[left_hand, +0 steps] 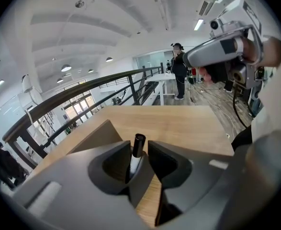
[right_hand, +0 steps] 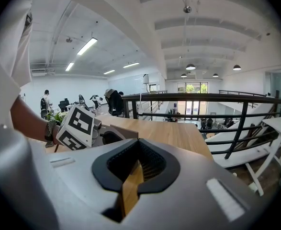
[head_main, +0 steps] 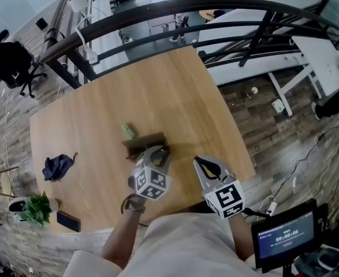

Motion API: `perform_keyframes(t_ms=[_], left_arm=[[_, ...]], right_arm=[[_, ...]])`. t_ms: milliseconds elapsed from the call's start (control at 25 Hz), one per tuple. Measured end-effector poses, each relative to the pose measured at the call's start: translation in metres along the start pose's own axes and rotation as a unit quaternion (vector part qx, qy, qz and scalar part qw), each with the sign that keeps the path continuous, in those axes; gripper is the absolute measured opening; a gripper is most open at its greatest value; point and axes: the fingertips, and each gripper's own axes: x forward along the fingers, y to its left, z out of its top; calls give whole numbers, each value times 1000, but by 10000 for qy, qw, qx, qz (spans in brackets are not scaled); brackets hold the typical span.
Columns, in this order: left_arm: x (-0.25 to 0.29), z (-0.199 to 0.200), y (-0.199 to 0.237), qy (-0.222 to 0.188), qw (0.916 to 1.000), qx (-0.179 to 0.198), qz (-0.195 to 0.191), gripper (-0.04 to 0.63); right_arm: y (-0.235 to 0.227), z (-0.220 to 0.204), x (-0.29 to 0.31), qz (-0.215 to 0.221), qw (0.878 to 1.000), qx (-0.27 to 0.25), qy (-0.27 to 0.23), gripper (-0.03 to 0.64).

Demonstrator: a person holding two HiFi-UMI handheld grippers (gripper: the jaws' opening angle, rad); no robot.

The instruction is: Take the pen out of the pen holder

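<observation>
1. The pen (left_hand: pixel 139 142) stands upright between the jaws of the left gripper (left_hand: pixel 136 147). The jaws are closed in on it, just below its black cap, where the white barrel begins.
2. The pen holder (left_hand: pixel 95 135) is a brown box on the wooden table (head_main: pixel 175 91). In the head view the left gripper's tips sit at the holder's right end. No view shows whether the pen's lower end is still inside.
3. The right gripper (right_hand: pixel 136 145) hovers over the table edge near the person's body, to the right of the left gripper. Its jaws are pressed together with nothing between them.
4. Handling, as a judgement: the pen looks light, stiff and thin, with a smooth barrel that could slide or swivel in the pads. A hold high on the barrel, square across it, as here, suits a straight upward lift. A tilted pull might drag it against the holder's wall, and the holder looks light enough to shift.
5. Count: one pen visible, one pen holder, two grippers. One small green thing (head_main: pixel 127 131) lies just beside the holder; what it is cannot be told.
</observation>
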Motion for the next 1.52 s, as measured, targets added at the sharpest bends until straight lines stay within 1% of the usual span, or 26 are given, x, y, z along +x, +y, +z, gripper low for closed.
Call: perform_keyframes(t_ms=[400, 600, 680, 840, 1120, 1360, 1520], left_arm=[[12, -5, 1, 107, 9999, -51, -17, 114], [10, -5, -1, 90, 9999, -101, -4, 103], [10, -6, -1, 86, 9999, -111, 14, 87], [10, -6, -1, 71, 9999, -124, 32, 86], [10, -4, 4, 29, 9998, 64, 167, 66], [8, -2, 2, -25, 9998, 137, 159, 66], [3, 4, 3, -138, 9995, 192, 214, 66]], right_arm=[[-5, -13, 3, 50, 9999, 66, 133, 3], [-4, -12, 3, 112, 9998, 44, 134, 3], [-4, -13, 3, 121, 9998, 50, 148, 3], [-5, -15, 5, 149, 9997, 52, 175, 3], [-2, -15, 7, 254, 9995, 24, 172, 3], [0, -13, 7, 273, 9995, 23, 144, 3], [0, -14, 6, 264, 9995, 34, 152, 3]])
